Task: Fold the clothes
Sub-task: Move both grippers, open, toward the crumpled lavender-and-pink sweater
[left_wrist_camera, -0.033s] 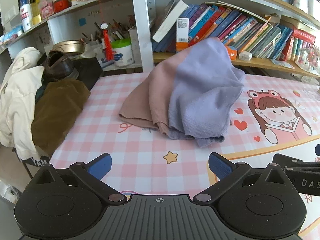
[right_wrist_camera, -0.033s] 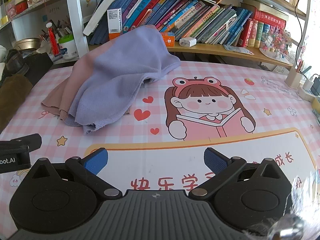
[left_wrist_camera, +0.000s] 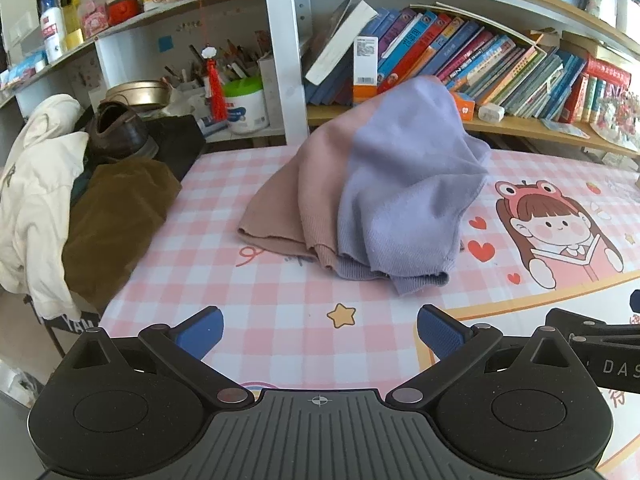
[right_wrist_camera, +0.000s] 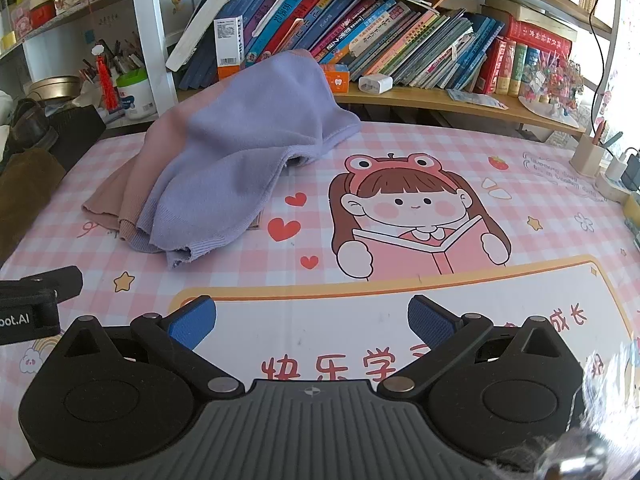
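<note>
A knit sweater point(left_wrist_camera: 392, 184), half pink and half lilac, lies in a crumpled heap on the pink checked table mat point(left_wrist_camera: 280, 292), its top leaning against the bookshelf edge. In the right wrist view the sweater point(right_wrist_camera: 240, 160) sits at the far left of the mat point(right_wrist_camera: 400, 312). My left gripper point(left_wrist_camera: 320, 326) hovers over the mat short of the sweater's hem, open, with nothing between its blue pads. My right gripper point(right_wrist_camera: 311, 320) is also open and empty, over the mat's white panel, to the right of the sweater.
A shelf of leaning books point(left_wrist_camera: 500, 64) runs behind the table. Off the table's left edge are a cream jacket point(left_wrist_camera: 32, 200), a brown garment point(left_wrist_camera: 116, 216) and a brown shoe point(left_wrist_camera: 120, 128). A pen cup point(right_wrist_camera: 588, 156) and chargers point(right_wrist_camera: 624, 168) stand at the far right.
</note>
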`<state>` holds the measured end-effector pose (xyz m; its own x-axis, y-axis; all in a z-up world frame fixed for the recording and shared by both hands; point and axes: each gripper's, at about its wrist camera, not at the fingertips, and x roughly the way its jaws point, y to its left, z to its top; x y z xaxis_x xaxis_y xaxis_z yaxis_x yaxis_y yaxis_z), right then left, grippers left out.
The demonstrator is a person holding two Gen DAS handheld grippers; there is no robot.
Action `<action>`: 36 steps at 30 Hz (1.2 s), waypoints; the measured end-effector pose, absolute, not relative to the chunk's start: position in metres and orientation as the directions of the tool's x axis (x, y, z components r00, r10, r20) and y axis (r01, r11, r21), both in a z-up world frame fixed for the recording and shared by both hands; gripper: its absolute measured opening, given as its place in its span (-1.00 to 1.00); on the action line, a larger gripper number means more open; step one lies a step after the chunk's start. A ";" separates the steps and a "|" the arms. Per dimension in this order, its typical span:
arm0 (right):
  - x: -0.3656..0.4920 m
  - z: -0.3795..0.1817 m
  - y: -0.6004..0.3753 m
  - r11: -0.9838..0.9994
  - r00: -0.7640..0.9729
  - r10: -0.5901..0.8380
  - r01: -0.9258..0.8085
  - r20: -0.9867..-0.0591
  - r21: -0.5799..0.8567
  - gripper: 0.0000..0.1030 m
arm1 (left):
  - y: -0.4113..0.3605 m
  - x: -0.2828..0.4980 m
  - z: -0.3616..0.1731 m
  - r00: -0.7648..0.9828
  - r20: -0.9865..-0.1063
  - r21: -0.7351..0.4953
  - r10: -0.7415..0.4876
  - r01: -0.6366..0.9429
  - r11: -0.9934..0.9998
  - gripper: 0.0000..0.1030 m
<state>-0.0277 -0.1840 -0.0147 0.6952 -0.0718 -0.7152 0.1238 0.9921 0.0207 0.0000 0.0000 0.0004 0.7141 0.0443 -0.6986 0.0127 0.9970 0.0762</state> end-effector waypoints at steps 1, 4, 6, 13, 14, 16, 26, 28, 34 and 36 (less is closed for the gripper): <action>-0.028 -0.015 -0.184 0.992 0.695 -0.071 0.124 -0.715 0.021 1.00 | 0.000 0.000 0.001 0.714 -0.699 0.076 0.043 0.014 0.997 1.00; -0.028 -0.015 -0.184 0.992 0.695 -0.070 0.123 -0.716 0.022 1.00 | 0.002 -0.001 0.004 0.715 -0.698 0.072 0.039 0.017 0.997 1.00; -0.027 -0.015 -0.184 0.992 0.695 -0.070 0.123 -0.716 0.023 1.00 | 0.002 -0.002 0.003 0.713 -0.699 0.077 0.043 0.015 0.997 1.00; -0.026 -0.017 -0.184 0.992 0.693 -0.068 0.120 -0.717 0.022 1.00 | 0.002 0.001 0.000 0.711 -0.702 0.077 0.042 0.016 0.997 1.00; -0.026 -0.017 -0.184 0.993 0.693 -0.068 0.120 -0.717 0.022 1.00 | 0.002 0.001 0.000 0.710 -0.703 0.074 0.040 0.017 0.997 1.00; -0.026 -0.017 -0.183 0.993 0.693 -0.069 0.120 -0.718 0.021 1.00 | 0.002 0.001 -0.001 0.708 -0.705 0.071 0.038 0.017 0.997 1.00; -0.027 -0.016 -0.184 0.992 0.689 -0.074 0.127 -0.721 0.019 1.00 | 0.002 0.001 0.000 0.704 -0.710 0.058 0.023 0.026 0.998 1.00; -0.028 -0.017 -0.184 0.992 0.689 -0.075 0.127 -0.721 0.019 1.00 | 0.002 0.000 0.000 0.705 -0.709 0.057 0.020 0.028 0.998 1.00; -0.029 -0.016 -0.184 0.992 0.691 -0.072 0.123 -0.720 0.018 1.00 | 0.001 -0.001 0.002 0.706 -0.708 0.054 0.015 0.033 0.998 1.00; -0.029 -0.016 -0.184 0.992 0.690 -0.071 0.122 -0.720 0.019 1.00 | 0.001 -0.001 0.002 0.705 -0.709 0.055 0.017 0.031 0.998 1.00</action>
<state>-0.0295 -0.1842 -0.0163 0.6901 -0.0705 -0.7203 0.1217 0.9924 0.0194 -0.0009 0.0013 0.0016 0.7052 0.0167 -0.7088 0.0315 0.9980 0.0548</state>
